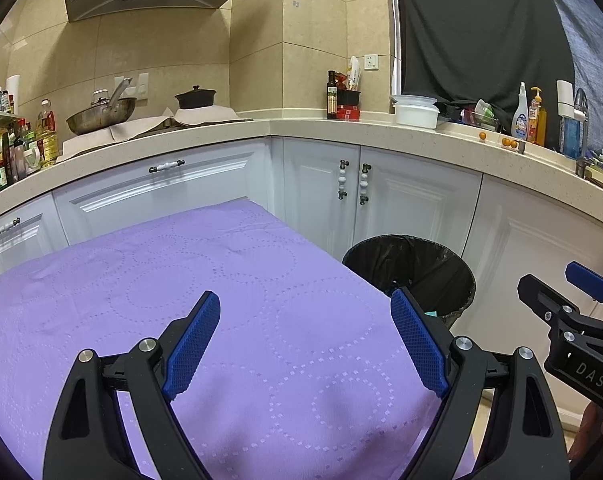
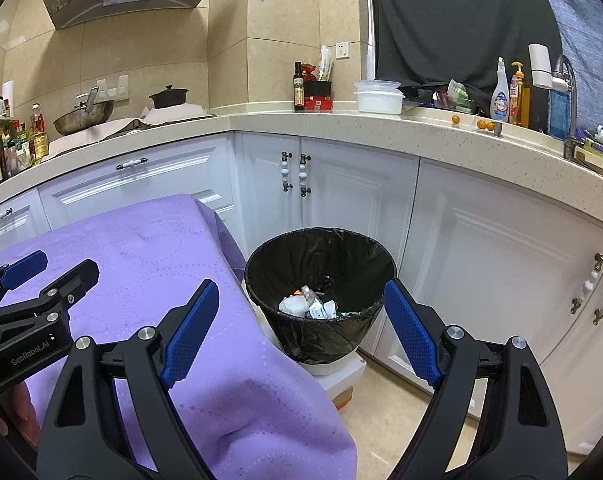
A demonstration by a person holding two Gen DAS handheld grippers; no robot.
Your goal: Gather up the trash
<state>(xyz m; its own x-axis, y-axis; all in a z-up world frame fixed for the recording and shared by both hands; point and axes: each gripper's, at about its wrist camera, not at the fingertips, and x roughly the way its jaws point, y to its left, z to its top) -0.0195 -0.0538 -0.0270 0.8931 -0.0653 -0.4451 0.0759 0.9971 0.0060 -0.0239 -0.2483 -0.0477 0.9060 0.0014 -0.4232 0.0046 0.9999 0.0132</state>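
Hanging released and empty, the right gripper (image 2: 297,334) sits nearer the bin (image 2: 321,292) off the table's (image 1: 221,280) right edge than the equally slack left gripper (image 1: 305,340).

The left gripper (image 1: 305,338) has a black frame of two forked arms, each with triangular cut-outs and round silver bolt heads at the joints; its fingers (image 1: 192,346) carry blue pads with a fine diamond-grid texture; white lettering reading "GenRobot.AI" runs along its side in the right wrist view. The right gripper (image 2: 301,334) is built alike, black with the same blue textured fingers (image 2: 411,334) and silver bolts; from the left wrist view its body shows white letters "DAS", the rest cut off; a fingertip, possibly a thumb, shows at the frame edge beneath it.
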